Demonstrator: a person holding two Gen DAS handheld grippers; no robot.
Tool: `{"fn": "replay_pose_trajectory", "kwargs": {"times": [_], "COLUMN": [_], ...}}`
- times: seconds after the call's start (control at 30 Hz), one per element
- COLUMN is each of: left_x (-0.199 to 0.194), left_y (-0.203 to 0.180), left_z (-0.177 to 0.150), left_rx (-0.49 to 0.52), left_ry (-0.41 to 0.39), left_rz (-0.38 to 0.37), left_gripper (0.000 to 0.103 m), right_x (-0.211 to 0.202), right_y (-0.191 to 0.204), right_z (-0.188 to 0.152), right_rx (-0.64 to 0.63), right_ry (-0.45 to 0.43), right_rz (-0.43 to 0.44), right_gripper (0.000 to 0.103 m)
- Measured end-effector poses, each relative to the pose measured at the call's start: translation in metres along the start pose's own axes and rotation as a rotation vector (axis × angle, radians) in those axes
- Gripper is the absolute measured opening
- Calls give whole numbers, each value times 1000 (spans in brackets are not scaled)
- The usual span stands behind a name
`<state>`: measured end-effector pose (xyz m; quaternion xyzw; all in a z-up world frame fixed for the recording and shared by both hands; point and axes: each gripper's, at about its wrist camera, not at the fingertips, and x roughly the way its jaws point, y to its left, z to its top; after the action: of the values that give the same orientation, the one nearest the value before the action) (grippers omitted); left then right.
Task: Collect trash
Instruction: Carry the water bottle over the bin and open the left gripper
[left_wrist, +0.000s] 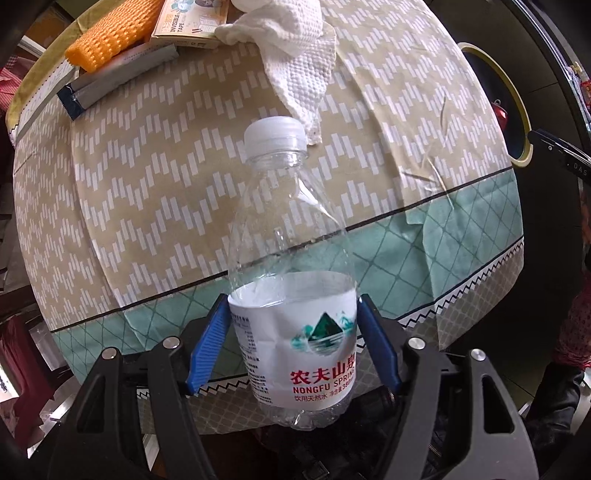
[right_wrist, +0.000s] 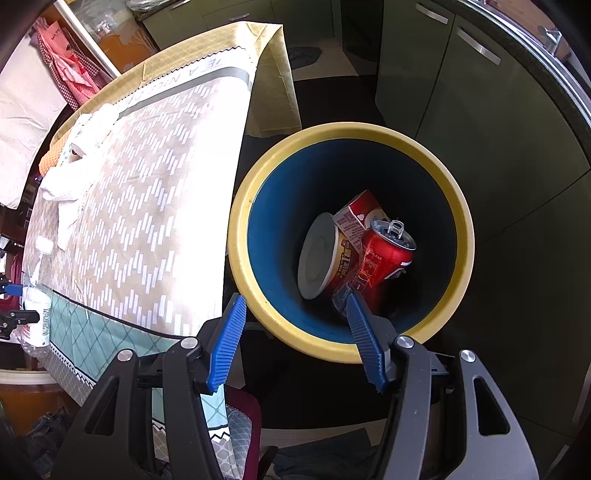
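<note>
Bottle clamped at its label by left claw, above desk. Right claw spread wide, holding nothing, above bin beside desk.

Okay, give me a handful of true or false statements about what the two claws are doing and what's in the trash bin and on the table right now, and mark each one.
1. The left claw is shut on the plastic bottle. True.
2. The bottle's cap is off. False: the white cap is on.
3. The right claw grips a red can. False: it is open and holds nothing; the can lies in the bin.
4. The bin already holds a can, a carton and a paper cup. True.
5. A paper towel lies on the tablecloth. True.
</note>
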<state>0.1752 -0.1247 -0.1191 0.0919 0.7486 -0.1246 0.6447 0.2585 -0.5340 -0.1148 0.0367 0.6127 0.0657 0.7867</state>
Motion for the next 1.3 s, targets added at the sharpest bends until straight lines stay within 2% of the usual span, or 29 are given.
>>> {"fn": "replay_pose_trajectory", "kwargs": {"times": [0.37, 0.57, 0.73, 0.87, 1.0, 1.13, 1.3], "left_x": [-4, -38, -70, -98, -115, -113, -88], "left_y": [11, 1, -25, -69, -133, -205, -278], "left_z": [15, 10, 5, 22, 50, 95, 151], "left_rx": [8, 51, 124, 228, 349, 445, 500], "left_ry": [-30, -104, -157, -206, -260, -295, -291], "left_rz": [9, 25, 17, 15, -1, -53, -88], "left_gripper": [61, 61, 61, 61, 62, 62, 62], "right_x": [1, 2, -6, -24, -45, -63, -69], "right_y": [0, 1, -2, -8, -22, -44, -72], "right_z": [0, 0, 0, -2, -7, -18, -33], "right_rx": [-2, -3, 4, 19, 41, 80, 129], "right_ry": [5, 7, -14, -50, -93, -127, -123], "right_rz": [0, 1, 1, -7, -18, -25, -35], "right_gripper": [57, 57, 57, 57, 57, 57, 57]}}
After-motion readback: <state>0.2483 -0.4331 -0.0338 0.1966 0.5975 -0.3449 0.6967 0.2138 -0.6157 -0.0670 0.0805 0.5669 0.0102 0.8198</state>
